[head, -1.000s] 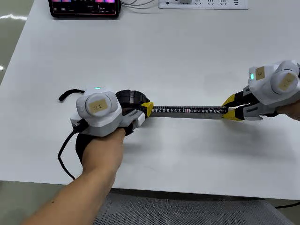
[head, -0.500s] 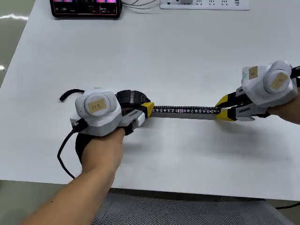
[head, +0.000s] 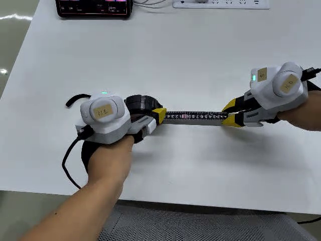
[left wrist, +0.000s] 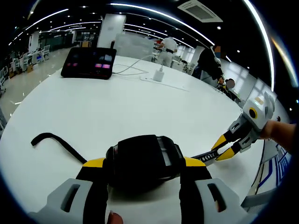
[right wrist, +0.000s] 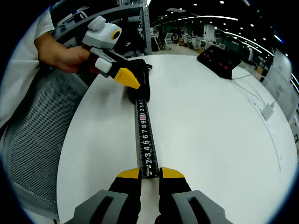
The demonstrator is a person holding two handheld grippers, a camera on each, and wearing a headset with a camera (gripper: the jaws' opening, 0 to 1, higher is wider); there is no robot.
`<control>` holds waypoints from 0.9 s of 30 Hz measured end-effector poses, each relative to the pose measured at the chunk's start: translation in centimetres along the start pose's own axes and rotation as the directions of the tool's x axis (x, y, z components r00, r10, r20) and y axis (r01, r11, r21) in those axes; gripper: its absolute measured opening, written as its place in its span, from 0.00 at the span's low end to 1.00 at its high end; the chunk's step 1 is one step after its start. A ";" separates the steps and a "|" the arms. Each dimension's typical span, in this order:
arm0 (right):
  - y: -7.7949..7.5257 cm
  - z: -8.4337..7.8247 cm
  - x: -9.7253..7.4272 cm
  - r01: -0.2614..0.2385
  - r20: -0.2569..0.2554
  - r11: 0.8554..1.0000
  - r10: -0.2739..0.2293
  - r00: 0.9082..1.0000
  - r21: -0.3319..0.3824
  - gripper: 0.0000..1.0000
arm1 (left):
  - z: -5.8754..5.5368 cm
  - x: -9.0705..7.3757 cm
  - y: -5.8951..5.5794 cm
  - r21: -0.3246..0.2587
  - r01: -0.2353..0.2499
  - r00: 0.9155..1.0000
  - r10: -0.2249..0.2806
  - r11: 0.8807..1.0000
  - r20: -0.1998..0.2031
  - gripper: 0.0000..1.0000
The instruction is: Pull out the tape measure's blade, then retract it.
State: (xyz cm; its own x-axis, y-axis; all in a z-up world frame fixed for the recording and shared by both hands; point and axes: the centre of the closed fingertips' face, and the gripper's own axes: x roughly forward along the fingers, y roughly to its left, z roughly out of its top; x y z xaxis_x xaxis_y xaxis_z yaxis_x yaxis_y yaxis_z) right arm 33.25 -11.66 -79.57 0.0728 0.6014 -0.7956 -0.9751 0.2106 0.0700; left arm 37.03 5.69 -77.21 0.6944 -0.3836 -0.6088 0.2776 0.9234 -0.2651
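Note:
The black tape measure case (head: 140,106) (left wrist: 142,158) rests on the white table, and my left gripper (head: 150,119) (left wrist: 142,164) is shut on it. A dark blade (head: 194,116) (right wrist: 145,135) with white numbers runs out of the case to the right. My right gripper (head: 228,113) (right wrist: 149,173) is shut on the blade's end, its yellow fingertips (right wrist: 128,174) pinching it. In the left gripper view, the right gripper (left wrist: 223,147) shows at the right with the blade (left wrist: 205,156) leading to it. The left gripper (right wrist: 122,73) and case (right wrist: 142,86) lie at the far end of the blade in the right gripper view.
A black wrist strap (head: 75,100) (left wrist: 51,140) trails left of the case. A dark tablet (head: 94,7) (left wrist: 89,62) lies at the table's (head: 200,65) far left, a white power strip (head: 220,4) at the far edge. A mesh chair (head: 200,223) stands below the near edge.
My right gripper has moved left toward the case with the blade's end in it, so less blade shows. The left gripper and case have stayed put.

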 end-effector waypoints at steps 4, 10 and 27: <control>0.0 0.6 0.4 -0.003 0.010 1.000 0.003 1.000 0.001 0.10 | 0.0 0.1 0.1 -0.004 0.004 1.000 -0.004 1.000 0.000 0.57; 0.1 1.3 1.1 -0.011 0.021 1.000 0.011 1.000 0.002 0.10 | 0.0 0.1 0.2 -0.005 0.007 1.000 -0.007 1.000 -0.001 0.57; 0.2 3.6 2.8 -0.030 0.052 1.000 0.030 0.998 -0.005 0.10 | 0.0 0.1 0.2 -0.016 0.015 1.000 -0.015 1.000 0.000 0.57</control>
State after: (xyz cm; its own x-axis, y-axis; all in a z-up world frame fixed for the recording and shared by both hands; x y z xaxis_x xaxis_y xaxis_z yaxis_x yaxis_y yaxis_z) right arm 34.04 -7.13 -79.58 0.0545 0.6466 -0.7609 -0.9778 0.1891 0.0906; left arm 37.15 5.90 -77.31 0.6905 -0.3971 -0.6046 0.2773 0.9173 -0.2858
